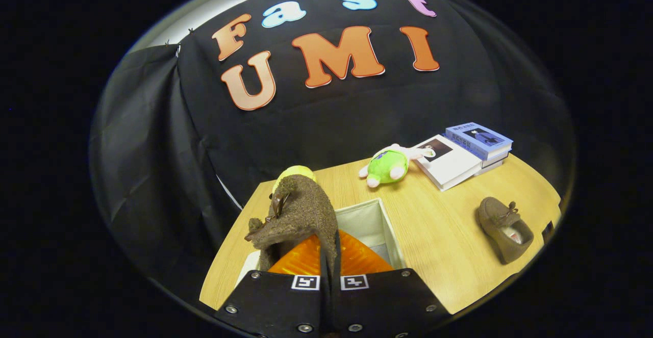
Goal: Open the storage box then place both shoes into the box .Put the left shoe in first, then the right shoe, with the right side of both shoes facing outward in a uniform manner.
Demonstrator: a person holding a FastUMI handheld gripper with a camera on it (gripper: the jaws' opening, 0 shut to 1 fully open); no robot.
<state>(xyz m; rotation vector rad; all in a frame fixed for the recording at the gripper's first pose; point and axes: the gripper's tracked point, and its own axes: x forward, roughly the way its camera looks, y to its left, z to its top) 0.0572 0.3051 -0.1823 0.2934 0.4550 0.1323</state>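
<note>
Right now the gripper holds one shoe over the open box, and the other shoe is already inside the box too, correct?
Not quite. The gripper does hold one shoe over the open box, but the other shoe is not inside it: it lies on the table, off to the box's right. The gripper view shows this.

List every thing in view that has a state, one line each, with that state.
Gripper: shut on the brown suede shoe.
Brown suede shoe: gripped, held up over the box.
White fabric storage box: open.
Second brown suede shoe: lying on the wooden table.
Green plush toy: lying down.
Stacked books: closed.
</note>
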